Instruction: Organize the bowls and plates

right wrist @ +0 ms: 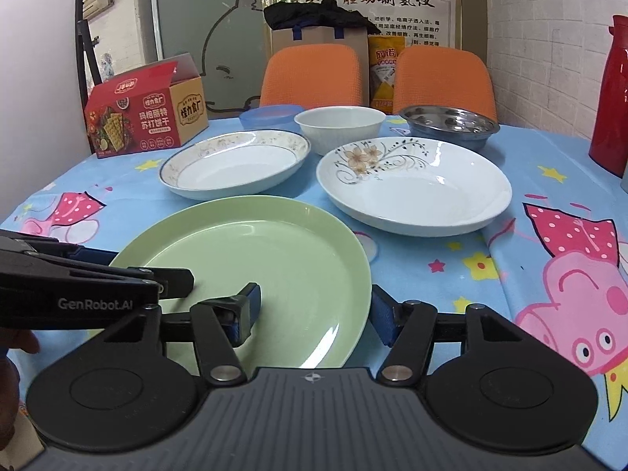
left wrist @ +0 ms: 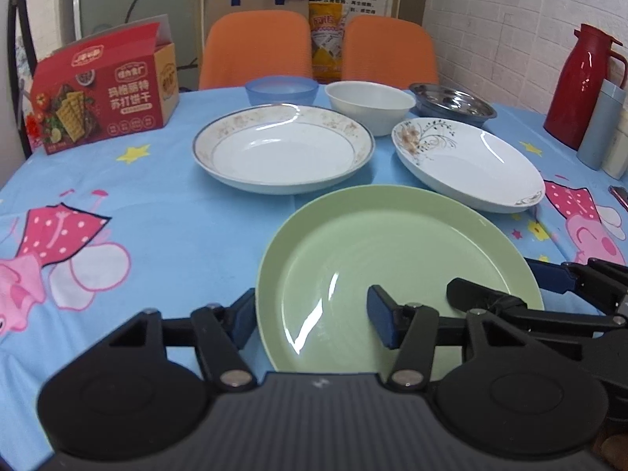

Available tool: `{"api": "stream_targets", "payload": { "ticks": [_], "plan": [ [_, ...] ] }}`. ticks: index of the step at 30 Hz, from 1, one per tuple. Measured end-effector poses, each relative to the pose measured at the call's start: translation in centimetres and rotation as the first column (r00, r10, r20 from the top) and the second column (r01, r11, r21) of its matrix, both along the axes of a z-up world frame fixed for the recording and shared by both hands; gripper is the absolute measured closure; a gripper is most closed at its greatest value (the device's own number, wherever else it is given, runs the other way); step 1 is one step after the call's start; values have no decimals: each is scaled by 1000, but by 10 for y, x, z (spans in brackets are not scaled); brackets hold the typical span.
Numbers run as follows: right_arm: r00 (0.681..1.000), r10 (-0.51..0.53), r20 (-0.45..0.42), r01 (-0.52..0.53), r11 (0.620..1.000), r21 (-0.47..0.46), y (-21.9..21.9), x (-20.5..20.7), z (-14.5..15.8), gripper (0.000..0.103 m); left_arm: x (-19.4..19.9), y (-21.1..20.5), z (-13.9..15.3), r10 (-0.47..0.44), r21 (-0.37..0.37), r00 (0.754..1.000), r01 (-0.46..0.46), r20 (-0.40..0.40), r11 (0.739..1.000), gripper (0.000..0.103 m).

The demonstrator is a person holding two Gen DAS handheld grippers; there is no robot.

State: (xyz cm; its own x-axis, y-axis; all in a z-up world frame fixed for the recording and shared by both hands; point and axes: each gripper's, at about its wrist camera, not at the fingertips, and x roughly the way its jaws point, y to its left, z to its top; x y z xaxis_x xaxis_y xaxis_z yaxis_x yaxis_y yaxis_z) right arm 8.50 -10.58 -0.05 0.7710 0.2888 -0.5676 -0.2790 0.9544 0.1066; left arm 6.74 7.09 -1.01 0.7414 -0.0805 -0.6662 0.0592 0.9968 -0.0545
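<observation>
Through my left wrist camera, my left tongs (left wrist: 314, 320) stand apart, straddling the near left rim of the green plate (left wrist: 392, 259): one finger lies outside the rim, the other hangs over the plate's well. The plate lies flat on the counter (left wrist: 157, 212), nearest me. Behind it sit the gold-rimmed plate (left wrist: 282, 149) and the flowered plate (left wrist: 467, 161), with the blue bowl (left wrist: 282, 91), white bowl (left wrist: 369, 104) and steel bowl (left wrist: 451, 104) in a row at the back. My right tongs (left wrist: 545, 286) show at the plate's right edge.

Through my right wrist camera, my right tongs (right wrist: 314, 316) are likewise apart around the plate's near right rim, clamping nothing. My left tongs (right wrist: 129, 274) reach in from the left.

The risk I judge: the glaze looks slick, so closing unevenly could let the rim slip out, or tilt the plate. Lifted one-sided, it may knock the flowered plate (right wrist: 416, 184) just beyond it.
</observation>
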Motion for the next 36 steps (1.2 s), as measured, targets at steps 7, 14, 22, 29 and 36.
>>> {"api": "stream_targets", "payload": {
  "ticks": [7, 14, 22, 29, 36],
  "plan": [
    [994, 106, 31, -107, 993, 38, 50, 2, 13, 4, -18, 53, 14, 128, 14, 992, -128, 20, 992, 47],
    [987, 161, -6, -160, 987, 30, 82, 15, 4, 2, -10, 88, -3, 183, -28, 983, -184, -32, 983, 47],
    [982, 185, -29, -181, 978, 105, 71, 18, 3, 0, -6, 93, -3, 183, -42, 983, -183, -14, 982, 26],
    [993, 112, 25, -114, 988, 104, 52, 18, 15, 0, -11, 93, 16, 218, -42, 974, -216, 58, 976, 2],
    [994, 107, 7, -107, 988, 109, 43, 18, 11, 0, -8, 78, 16, 190, -26, 981, -189, 46, 982, 2]
  ]
}}
